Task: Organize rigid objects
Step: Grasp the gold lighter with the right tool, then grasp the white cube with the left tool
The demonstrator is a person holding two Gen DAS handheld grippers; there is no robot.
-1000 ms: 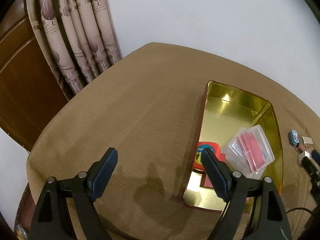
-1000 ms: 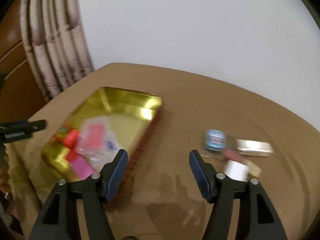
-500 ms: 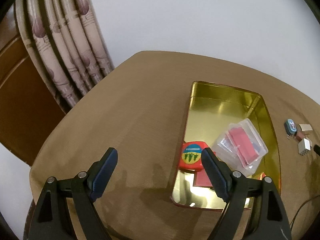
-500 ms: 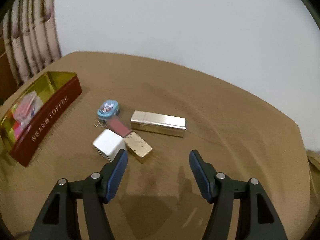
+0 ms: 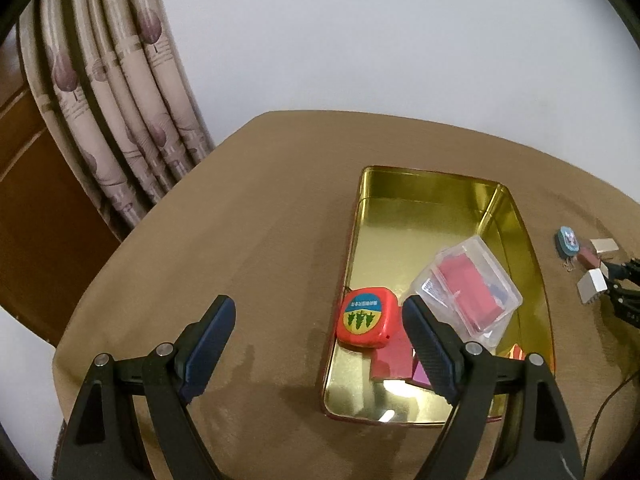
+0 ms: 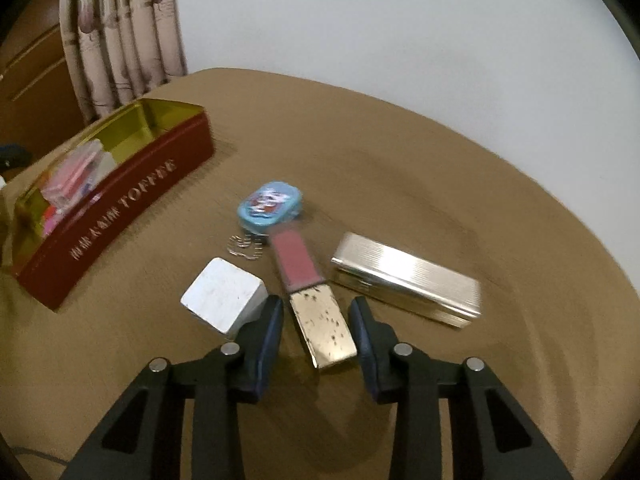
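Left wrist view: round table under a tan cloth [image 5: 248, 240]; white wall behind, patterned curtain [image 5: 116, 120] and brown wood panelling at left. Left gripper [image 5: 316, 344] hangs over the cloth with jaws wide apart and nothing between them. Open gold-lined tin [image 5: 424, 188] sits to its right and holds a red tape measure [image 5: 366, 322], a clear plastic case [image 5: 468, 288] and flat red and pink pieces partly hidden behind the right finger. Small objects at the far right edge are distorted and cut off; the right gripper's tips appear among them.

Right wrist view: same cloth, wall and curtain. The tin's red side reads TOFFEE; smaller lettering illegible. Right gripper [image 6: 316, 320] has just been closing; its jaws straddle the gold cap end of a pink-and-gold lipstick-like tube [image 6: 308, 284] lying on the cloth, a narrow gap visible on each side. White cube [image 6: 224, 296] touches the left finger's outer side. Blue oval tin [image 6: 270, 202], paper clips [image 6: 244, 246], silver ribbed case [image 6: 404, 278] nearby, slightly blurred.
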